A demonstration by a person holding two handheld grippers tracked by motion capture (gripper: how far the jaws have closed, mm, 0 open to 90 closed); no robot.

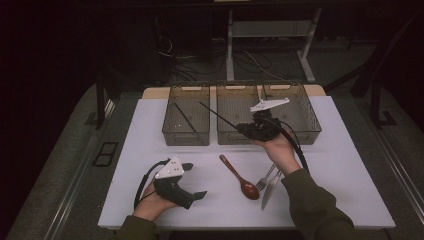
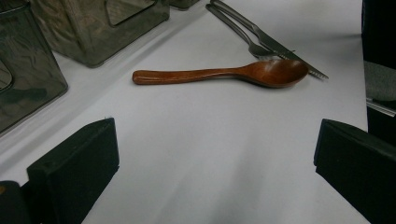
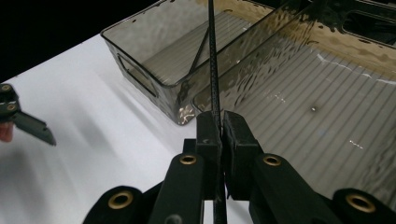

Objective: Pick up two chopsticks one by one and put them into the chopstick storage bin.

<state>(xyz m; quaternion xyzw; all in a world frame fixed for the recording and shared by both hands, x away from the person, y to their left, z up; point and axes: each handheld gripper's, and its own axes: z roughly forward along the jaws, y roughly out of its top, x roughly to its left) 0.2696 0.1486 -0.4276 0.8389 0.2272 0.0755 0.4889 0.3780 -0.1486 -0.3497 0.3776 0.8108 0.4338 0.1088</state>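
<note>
My black jaws clamp a black chopstick; smoky grey ribbed bins; reddish-brown wooden spoon; white table.

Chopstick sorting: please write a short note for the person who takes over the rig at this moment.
Right tool: shut on a black chopstick, held over the middle bin.
Left tool: open, holding nothing, low over the table.
Left bin: one black chopstick already lies inside.
Right bin: contents hard to tell.
On the table: wooden spoon, fork, knife, all untouched.
Left to do, probably: place the held chopstick, then sort the spoon, fork and knife.
</note>
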